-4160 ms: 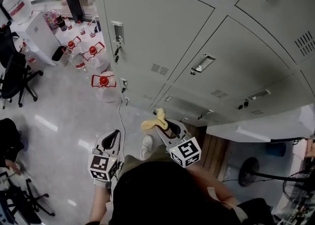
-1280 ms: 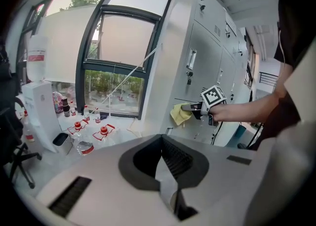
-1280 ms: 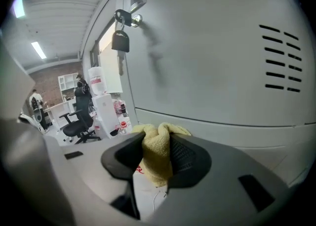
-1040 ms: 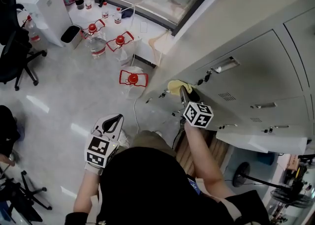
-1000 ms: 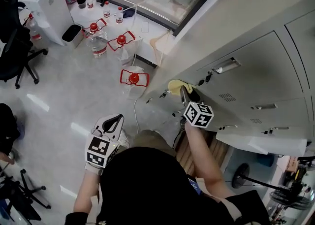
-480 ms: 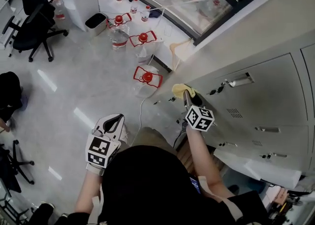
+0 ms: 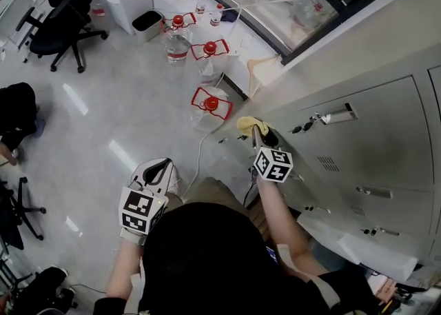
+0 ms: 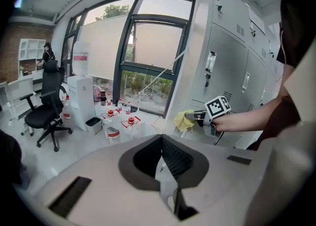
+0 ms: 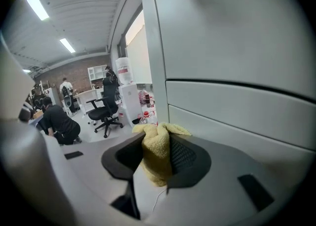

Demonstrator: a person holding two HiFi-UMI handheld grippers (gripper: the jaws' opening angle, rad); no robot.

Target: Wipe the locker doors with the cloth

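Water jugs [image 7: 210, 105], chair [image 7: 65, 14] nearby — cloth [image 7: 249, 125] at lockers [image 7: 365, 79].

Glossy floor [image 7: 117, 110] with water jugs [image 7: 209, 107], chair [image 7: 63, 16]

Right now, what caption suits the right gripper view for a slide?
Right gripper shut on a yellow cloth, beside grey locker doors.

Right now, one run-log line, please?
right hand-held gripper: shut on yellow terry cloth | beside grey metal locker doors | left hand-held gripper: shut, empty
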